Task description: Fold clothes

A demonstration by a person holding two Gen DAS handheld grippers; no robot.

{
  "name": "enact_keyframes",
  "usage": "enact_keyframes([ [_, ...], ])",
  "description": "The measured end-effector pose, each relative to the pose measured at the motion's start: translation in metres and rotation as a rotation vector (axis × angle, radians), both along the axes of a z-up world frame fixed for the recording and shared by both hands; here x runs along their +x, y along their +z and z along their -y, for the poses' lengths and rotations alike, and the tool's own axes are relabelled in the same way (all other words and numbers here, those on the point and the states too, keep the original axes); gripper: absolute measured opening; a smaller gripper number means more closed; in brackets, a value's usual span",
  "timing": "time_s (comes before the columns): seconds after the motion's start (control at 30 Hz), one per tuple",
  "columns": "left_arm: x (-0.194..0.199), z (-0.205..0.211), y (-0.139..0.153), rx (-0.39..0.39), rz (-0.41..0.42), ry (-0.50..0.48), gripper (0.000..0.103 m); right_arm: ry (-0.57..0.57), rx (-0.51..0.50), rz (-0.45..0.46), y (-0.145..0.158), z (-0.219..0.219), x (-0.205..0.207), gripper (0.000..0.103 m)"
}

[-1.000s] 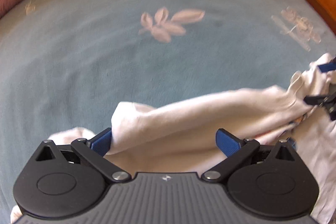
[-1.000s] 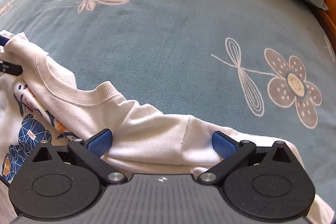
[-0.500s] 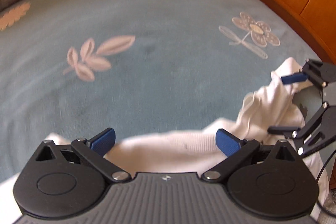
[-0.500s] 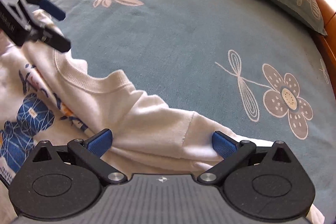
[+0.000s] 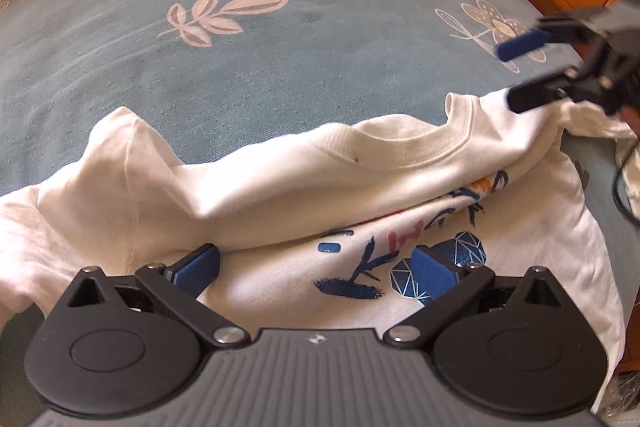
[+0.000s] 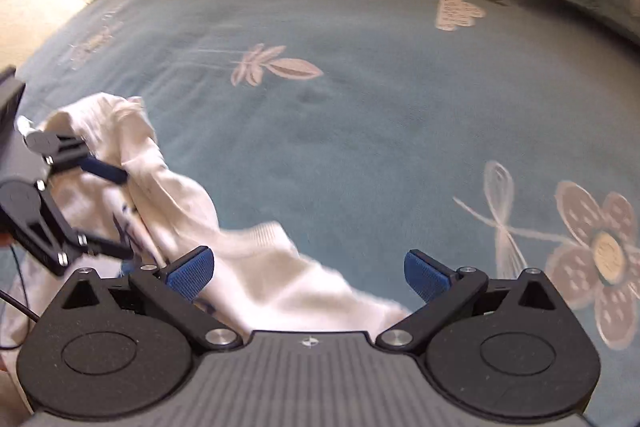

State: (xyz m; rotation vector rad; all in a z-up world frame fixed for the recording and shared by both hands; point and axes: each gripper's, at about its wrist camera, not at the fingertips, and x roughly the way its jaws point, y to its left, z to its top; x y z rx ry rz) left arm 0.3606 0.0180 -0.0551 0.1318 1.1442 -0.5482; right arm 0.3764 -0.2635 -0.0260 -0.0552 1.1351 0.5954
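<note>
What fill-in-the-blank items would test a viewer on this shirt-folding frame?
1. The shirt lying on the bedspread is mainly ____ in colour.
2. The left gripper has its jaws ____.
3. The print on the shirt is mostly ____.
4. The right gripper has its jaws ____.

Missing words: white; open; blue; open

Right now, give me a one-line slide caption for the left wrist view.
Open left gripper over a white printed T-shirt on the blue floral bedspread; right gripper open at its far shoulder.

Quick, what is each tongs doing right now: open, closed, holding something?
Left tongs: open, holding nothing, above the white T-shirt.
Right tongs: open, holding nothing; the shirt lies under them.
</note>
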Motion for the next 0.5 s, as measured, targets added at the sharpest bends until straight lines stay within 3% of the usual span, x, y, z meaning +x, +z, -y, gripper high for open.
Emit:
enact_keyframes([
  [0.1, -0.001, -0.004, 0.002, -0.018, -0.008, 0.017, 0.101, 0.025, 0.069, -0.203, -0.027, -0.002, 0.026, 0.103],
  [0.2, -0.004, -0.011, 0.004, -0.027, -0.011, 0.040, 0.101, 0.011, 0.134, -0.284, -0.029, 0.003, 0.024, 0.103],
  [0.33, -0.008, -0.018, 0.008, -0.032, -0.003, 0.061, 0.101, 0.006, 0.231, -0.328, -0.015, 0.004, 0.009, 0.103],
  [0.5, -0.007, -0.023, 0.022, -0.052, 0.016, 0.084, 0.101, 0.024, 0.308, -0.317, 0.007, -0.002, -0.008, 0.103],
])
